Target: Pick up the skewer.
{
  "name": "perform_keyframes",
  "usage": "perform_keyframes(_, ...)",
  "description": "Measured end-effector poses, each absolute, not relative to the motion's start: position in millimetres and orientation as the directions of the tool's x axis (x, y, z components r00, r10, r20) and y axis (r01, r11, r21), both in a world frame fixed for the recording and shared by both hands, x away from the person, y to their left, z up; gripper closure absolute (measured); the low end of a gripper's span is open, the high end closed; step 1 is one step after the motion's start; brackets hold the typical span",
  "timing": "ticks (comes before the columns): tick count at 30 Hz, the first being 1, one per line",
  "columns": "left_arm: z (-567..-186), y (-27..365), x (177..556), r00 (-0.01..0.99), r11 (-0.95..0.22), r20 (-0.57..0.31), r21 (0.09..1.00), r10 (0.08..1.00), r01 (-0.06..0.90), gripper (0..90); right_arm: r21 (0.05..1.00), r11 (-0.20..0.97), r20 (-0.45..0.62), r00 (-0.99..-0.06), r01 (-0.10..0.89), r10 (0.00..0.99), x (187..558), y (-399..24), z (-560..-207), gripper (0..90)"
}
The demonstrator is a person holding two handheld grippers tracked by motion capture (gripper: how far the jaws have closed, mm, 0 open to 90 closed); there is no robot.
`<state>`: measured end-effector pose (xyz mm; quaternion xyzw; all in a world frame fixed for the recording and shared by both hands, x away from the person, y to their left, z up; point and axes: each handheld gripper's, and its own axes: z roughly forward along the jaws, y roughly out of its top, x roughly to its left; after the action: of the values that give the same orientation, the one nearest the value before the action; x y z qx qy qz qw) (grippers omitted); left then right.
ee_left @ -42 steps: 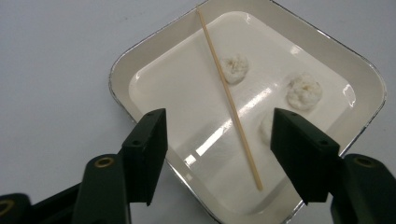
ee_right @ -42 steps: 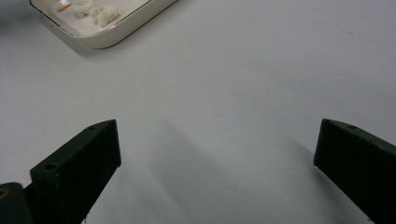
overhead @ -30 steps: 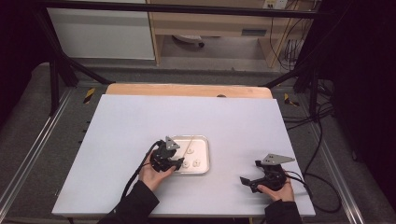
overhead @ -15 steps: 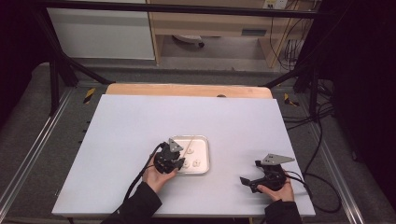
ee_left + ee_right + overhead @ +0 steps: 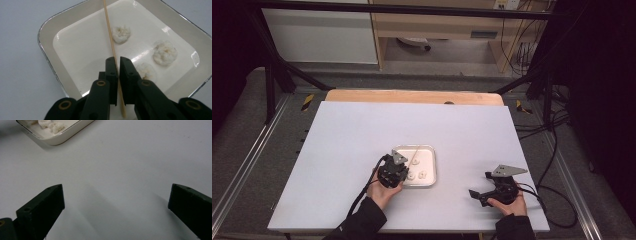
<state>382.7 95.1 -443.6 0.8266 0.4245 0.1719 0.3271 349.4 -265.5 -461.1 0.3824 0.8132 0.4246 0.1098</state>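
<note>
1. No brand, label or readable writing shows on any thing here.
2. The left gripper (image 5: 117, 65) hangs over the near left part of a shallow square white tray with a thin metal rim (image 5: 47, 53). Its jaws have just been closing and now stand together, clamped on one thin, pale wooden skewer (image 5: 110, 40). In the left gripper view the skewer runs from the tray's far rim down between the black pads; its near end passes below them and is partly hidden.
3. The tray lies on the white table (image 5: 342, 135), a little left of the middle in the high view and close to the person's edge.
4. I count three small white lumpy food pieces (image 5: 121, 33) in the tray. One lies just beside the skewer and two lie further right; the nearest one is partly covered by a jaw. What the pieces are made of is hard to make out.
5. The right gripper (image 5: 116, 202) rests low over bare table, well apart from the tray. Its jaws stand wide apart with nothing between them. In the right gripper view the tray is cut off at the upper left corner.
</note>
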Motion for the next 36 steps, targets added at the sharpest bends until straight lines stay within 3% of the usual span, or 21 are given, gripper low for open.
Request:
perform_keyframes(17, -437, 102, 376, 0.571, -0.397, 0.010, 0.730, 0.821, 0.557, 88.3, 0.772, 0.351, 0.144, -0.685, 0.529, 0.714, 349, -265, -461, 1.2)
perform_keyframes(36, -425, 121, 367, 0.667, -0.441, -0.005, 0.747, 0.745, 0.498, 88.3, 0.765, 0.370, 0.129, -0.689, 0.527, 0.713, 349, -261, -461, 0.8)
